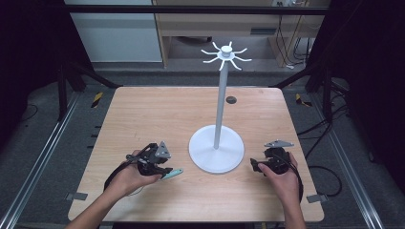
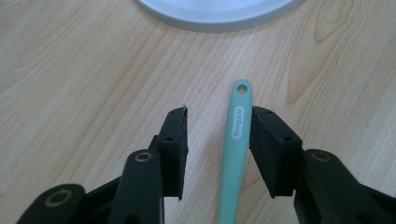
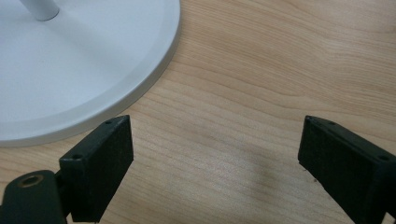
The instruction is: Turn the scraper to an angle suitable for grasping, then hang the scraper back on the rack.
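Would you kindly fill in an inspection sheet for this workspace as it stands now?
Surface: wooden table, bare wood, a small dark round spot near the far edge.
Job's things: mint green utensil handle lying flat; white hook stand upright.
Clutter: nothing seen.
Grippers: left hand-held gripper open, handle between the jaws beside one pad; right hand-held gripper open, empty, beside the stand's base.
Cables: black cable trailing from the right one.
Surroundings: dark frame, grey floor.

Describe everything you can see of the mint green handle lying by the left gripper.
The mint green handle is slim, smooth and plastic-looking, with a round hanging hole at its tip and a small white label with lettering too small to read. It lies flat on the wooden table, tip toward the white stand's base, between the left gripper's open fingers, close against one.
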A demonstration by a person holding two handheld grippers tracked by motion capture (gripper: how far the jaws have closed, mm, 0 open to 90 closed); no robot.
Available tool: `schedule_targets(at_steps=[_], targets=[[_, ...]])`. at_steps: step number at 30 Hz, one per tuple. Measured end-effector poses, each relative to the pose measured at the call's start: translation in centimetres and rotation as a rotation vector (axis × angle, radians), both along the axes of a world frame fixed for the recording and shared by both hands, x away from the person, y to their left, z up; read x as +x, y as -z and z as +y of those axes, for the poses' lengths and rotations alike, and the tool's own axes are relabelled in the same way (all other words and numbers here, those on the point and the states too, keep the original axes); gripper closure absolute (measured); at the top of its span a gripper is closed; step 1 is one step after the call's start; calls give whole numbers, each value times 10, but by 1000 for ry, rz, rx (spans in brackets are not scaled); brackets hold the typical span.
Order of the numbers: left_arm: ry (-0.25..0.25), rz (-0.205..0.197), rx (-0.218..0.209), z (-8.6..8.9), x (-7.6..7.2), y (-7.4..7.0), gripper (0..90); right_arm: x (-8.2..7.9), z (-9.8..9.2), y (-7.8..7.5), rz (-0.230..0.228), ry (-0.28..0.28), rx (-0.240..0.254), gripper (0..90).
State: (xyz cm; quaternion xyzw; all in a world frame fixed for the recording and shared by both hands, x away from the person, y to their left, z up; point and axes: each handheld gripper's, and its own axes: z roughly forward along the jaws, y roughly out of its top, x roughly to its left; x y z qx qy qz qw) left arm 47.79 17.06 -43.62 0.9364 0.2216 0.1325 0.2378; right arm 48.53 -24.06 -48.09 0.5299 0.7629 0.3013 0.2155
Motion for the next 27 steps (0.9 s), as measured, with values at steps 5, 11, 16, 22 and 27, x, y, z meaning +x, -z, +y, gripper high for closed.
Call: schedule_targets(at_steps=[5, 11, 16, 22, 27], targets=[[14, 8, 26, -4, 0, -1, 536, 0, 0, 0, -2, 3, -1, 107], [22, 28, 47, -6, 1, 2, 533, 0, 0, 0, -3, 3, 0, 107], [39, 48, 82, -9, 4, 5, 551, 0, 0, 0, -3, 3, 0, 107], [59, 80, 127, -16, 7, 10, 566, 0, 0, 0, -3, 4, 2, 107], [68, 107, 157, -22, 9, 16, 575, 0, 0, 0, -3, 2, 1, 107]])
